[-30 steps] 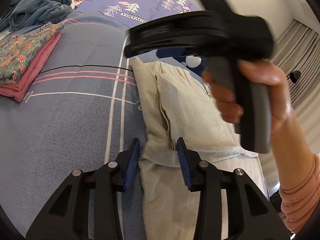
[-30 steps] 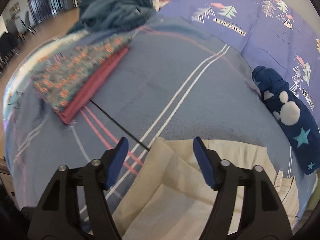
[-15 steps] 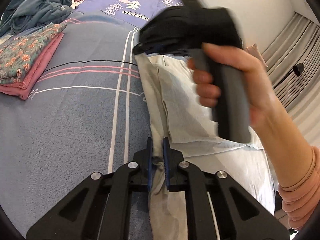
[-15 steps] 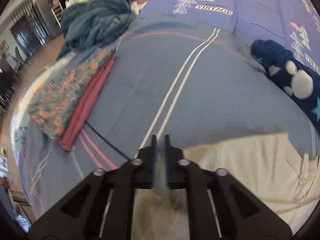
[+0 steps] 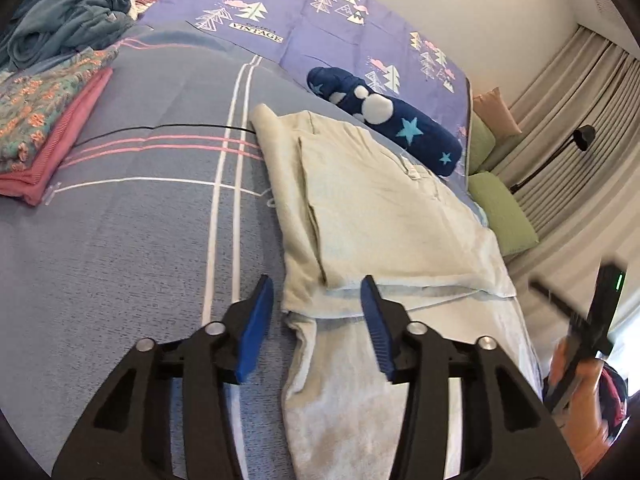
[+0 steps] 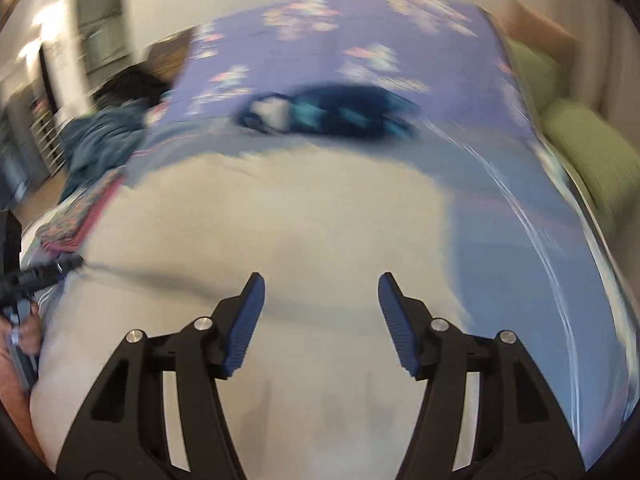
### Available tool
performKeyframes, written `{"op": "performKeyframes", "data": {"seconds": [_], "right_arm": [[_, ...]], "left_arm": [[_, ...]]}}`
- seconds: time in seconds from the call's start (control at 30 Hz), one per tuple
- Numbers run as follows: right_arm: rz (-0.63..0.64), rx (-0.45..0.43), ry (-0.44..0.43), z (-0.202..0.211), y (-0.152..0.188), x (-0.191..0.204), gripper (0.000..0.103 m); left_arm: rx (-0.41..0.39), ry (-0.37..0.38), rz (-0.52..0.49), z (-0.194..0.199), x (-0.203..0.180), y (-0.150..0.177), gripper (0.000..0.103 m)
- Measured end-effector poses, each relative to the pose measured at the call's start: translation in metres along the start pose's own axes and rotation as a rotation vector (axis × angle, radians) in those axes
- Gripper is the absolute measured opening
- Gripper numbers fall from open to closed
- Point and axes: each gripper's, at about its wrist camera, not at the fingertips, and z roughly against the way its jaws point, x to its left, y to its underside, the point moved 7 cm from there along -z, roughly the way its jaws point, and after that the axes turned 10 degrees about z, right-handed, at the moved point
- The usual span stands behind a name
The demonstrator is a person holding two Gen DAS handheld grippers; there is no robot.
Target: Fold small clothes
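Both tongs, left [image 5: 316,320] and right [image 6: 320,320], have just been opening and grip nothing; the beige garment [image 5: 380,208] lies half-folded on the bed [image 5: 140,240]. Next move: regrasp an edge to fold again.

The garment [image 5: 380,216] lying on the bed is a pale cream-beige, plain, with no print. The bed cover [image 5: 152,208] is grey-blue, crossed by thin white double lines, pink stripes and one black line. Toward the far edge of the bed lies a lilac sheet [image 5: 340,20] printed with white, pink and teal trees and the word VINTAGE. A navy fleece roll [image 5: 384,120] carries white dots and light blue stars. At the bed's left edge a teal floral folded cloth [image 5: 36,116] with orange flowers rests on a rose-pink one [image 5: 60,148]. Both grippers, left [image 5: 316,320] and right [image 6: 320,320], are black with blue pads [image 5: 256,328]. Two cushions [image 5: 500,208] are lime green; the curtains [image 5: 572,92] are beige-grey.
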Motion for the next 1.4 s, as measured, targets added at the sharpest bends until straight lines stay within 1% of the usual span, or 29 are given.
{"op": "performKeyframes", "data": {"seconds": [0.07,0.1,0.17,0.23,0.27,0.3,0.33,0.4,0.47,0.5,0.53,0.6,0.7,0.8,0.93,1.0,1.1,1.13,1.17,1.2,1.23,1.27,1.3,1.33,1.4], "right_arm": [[-0.117,0.016,-0.028,0.024,0.043,-0.031,0.06],[-0.149,0.018,-0.031,0.031,0.057,-0.039,0.06],[-0.179,0.027,-0.008,0.046,0.081,-0.05,0.06],[-0.184,0.031,0.028,0.059,0.102,-0.058,0.062],[-0.188,0.037,0.033,0.063,0.111,-0.062,0.067],[-0.198,0.044,0.03,0.067,0.12,-0.067,0.071],[-0.216,0.052,0.024,0.07,0.128,-0.072,0.071],[-0.263,0.067,-0.004,0.076,0.143,-0.082,0.071],[-0.301,0.063,-0.049,0.082,0.155,-0.09,0.07],[-0.31,0.047,-0.08,0.087,0.161,-0.092,0.066],[-0.311,0.039,-0.092,0.091,0.164,-0.094,0.063],[-0.303,0.036,-0.138,0.101,0.172,-0.091,0.053],[-0.294,0.042,-0.217,0.12,0.189,-0.082,0.046],[-0.277,0.035,-0.278,0.141,0.211,-0.07,0.046],[-0.276,0.018,-0.324,0.167,0.239,-0.06,0.046],[-0.298,0.019,-0.372,0.178,0.252,-0.056,0.046],[-0.313,0.041,-0.46,0.183,0.265,-0.049,0.046],[-0.323,0.05,-0.49,0.18,0.266,-0.047,0.046],[-0.338,0.054,-0.517,0.178,0.266,-0.045,0.049],[-0.361,0.054,-0.554,0.174,0.264,-0.043,0.048],[-0.375,0.052,-0.573,0.172,0.261,-0.043,0.042],[-0.395,0.051,-0.596,0.17,0.257,-0.042,0.006],[-0.444,0.061,-0.636,0.167,0.255,-0.042,0.007],[-0.481,0.042,-0.656,0.169,0.251,-0.044,0.007],[-0.507,-0.021,-0.639,0.182,0.241,-0.053,0.006]], "left_arm": [[0.0,0.002,-0.002,0.0,-0.001,0.0,0.052],[-0.001,0.003,-0.001,0.001,-0.002,0.002,0.054],[-0.006,-0.023,0.0,0.005,-0.005,0.007,0.057],[-0.006,-0.053,-0.005,0.012,-0.01,0.017,0.063],[-0.005,-0.055,-0.008,0.015,-0.012,0.022,0.065],[0.0,-0.047,-0.009,0.023,-0.014,0.032,0.069],[0.006,-0.034,-0.004,0.029,-0.016,0.04,0.075],[0.019,-0.007,0.006,0.046,-0.017,0.064,0.077],[0.021,-0.01,-0.012,0.06,-0.018,0.084,0.077],[0.016,-0.02,-0.037,0.07,-0.02,0.097,0.077],[0.016,-0.033,-0.057,0.076,-0.021,0.107,0.077],[0.021,-0.075,-0.102,0.089,-0.025,0.128,0.077],[0.032,-0.125,-0.125,0.103,-0.026,0.147,0.077],[0.045,-0.164,-0.127,0.116,-0.026,0.163,0.075],[0.066,-0.181,-0.166,0.13,-0.028,0.185,0.068],[0.068,-0.187,-0.173,0.135,-0.027,0.195,0.066],[0.06,-0.17,-0.15,0.147,-0.023,0.206,0.063],[0.057,-0.164,-0.141,0.151,-0.021,0.209,0.062],[0.054,-0.158,-0.134,0.154,-0.019,0.212,0.062],[0.053,-0.148,-0.129,0.158,-0.017,0.216,0.062],[0.053,-0.141,-0.126,0.161,-0.016,0.219,0.062],[0.052,-0.136,-0.122,0.163,-0.014,0.221,0.062],[0.049,-0.133,-0.115,0.165,-0.013,0.223,0.062],[0.046,-0.128,-0.106,0.167,-0.011,0.225,0.062],[0.045,-0.123,-0.101,0.17,-0.011,0.228,0.062]]}}
